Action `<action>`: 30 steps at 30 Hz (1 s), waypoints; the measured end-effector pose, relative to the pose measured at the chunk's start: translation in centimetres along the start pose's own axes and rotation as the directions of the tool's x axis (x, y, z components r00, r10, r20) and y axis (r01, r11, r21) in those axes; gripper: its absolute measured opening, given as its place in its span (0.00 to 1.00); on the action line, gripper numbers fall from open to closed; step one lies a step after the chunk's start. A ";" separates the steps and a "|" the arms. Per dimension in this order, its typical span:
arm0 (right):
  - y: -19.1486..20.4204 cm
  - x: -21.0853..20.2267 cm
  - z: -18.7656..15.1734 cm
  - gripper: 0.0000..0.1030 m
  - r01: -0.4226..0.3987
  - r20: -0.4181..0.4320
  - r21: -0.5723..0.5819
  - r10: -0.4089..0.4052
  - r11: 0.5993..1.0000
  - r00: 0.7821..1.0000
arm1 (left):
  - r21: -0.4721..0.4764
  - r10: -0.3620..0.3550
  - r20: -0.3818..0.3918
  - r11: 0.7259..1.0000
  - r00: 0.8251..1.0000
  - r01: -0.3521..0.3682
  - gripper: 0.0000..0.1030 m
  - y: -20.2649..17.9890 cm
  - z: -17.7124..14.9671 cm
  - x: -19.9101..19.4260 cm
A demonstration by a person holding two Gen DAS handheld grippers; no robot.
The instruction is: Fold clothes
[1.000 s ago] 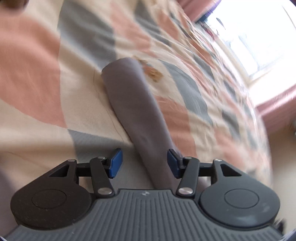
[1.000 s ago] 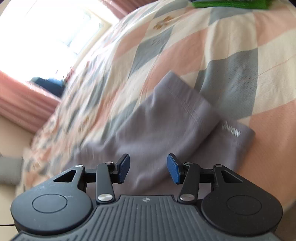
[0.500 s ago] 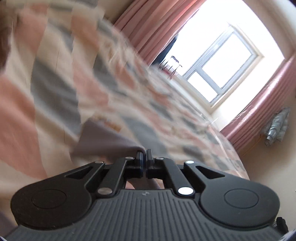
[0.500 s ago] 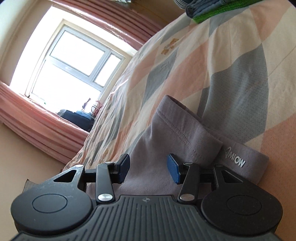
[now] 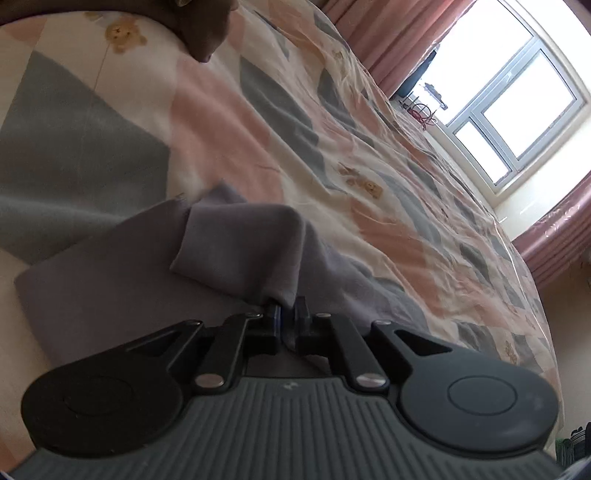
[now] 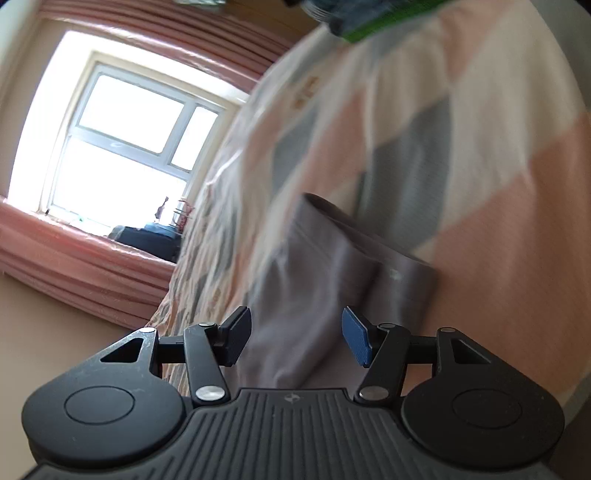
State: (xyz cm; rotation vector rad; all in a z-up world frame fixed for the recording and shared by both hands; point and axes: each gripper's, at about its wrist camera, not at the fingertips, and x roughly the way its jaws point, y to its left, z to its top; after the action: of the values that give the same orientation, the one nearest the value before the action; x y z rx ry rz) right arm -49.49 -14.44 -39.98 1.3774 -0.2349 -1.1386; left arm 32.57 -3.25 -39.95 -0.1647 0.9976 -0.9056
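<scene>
A grey-mauve garment [image 5: 122,277] lies on the checked bedspread [image 5: 229,122]. My left gripper [image 5: 287,319] is shut on a bunched fold of it, and the pinched cloth [image 5: 243,243] is lifted and doubled over the flat part. In the right wrist view the same garment [image 6: 325,266] lies ahead, blurred, with its waistband end [image 6: 402,273] at the right. My right gripper [image 6: 295,339] hovers just over the cloth, its jaws opening, the blue pads clear of the fabric.
A dark brown item [image 5: 207,26] lies at the bedspread's far end. A green and blue stack of clothes [image 6: 369,18] sits at the top of the right wrist view. A window [image 6: 129,129] with pink curtains [image 6: 74,258] stands beyond the bed.
My left gripper closed on the garment and carried the fold sideways over the rest. The right gripper swung and tilted, and its jaws stand wider than before.
</scene>
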 end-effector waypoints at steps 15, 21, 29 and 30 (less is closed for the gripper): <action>-0.2 3.1 0.5 0.55 0.114 0.009 -0.050 -0.114 0.992 0.993 | 0.065 -0.104 -0.046 0.992 0.993 0.107 0.45 -2.8 -0.9 -1.1; -0.3 3.3 0.3 0.53 0.136 0.021 -0.032 -0.136 0.990 0.991 | -0.018 -0.063 -0.035 0.998 0.997 0.062 0.20 -0.9 0.4 0.4; 1.0 2.5 1.4 0.06 0.091 0.076 -0.064 -0.086 0.994 0.993 | 0.176 -0.105 0.119 0.981 0.987 0.083 0.00 -3.9 3.8 -4.2; 1.5 1.9 1.7 0.06 0.072 0.091 -0.070 -0.066 0.995 0.994 | 0.196 -0.117 0.141 0.977 0.983 0.088 0.00 -4.1 4.0 -5.3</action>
State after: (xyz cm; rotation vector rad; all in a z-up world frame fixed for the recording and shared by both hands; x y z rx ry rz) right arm -49.07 -17.19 -39.18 1.2805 -0.2085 -1.2554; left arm 32.14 -3.11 -32.19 -0.1235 0.7620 -1.0616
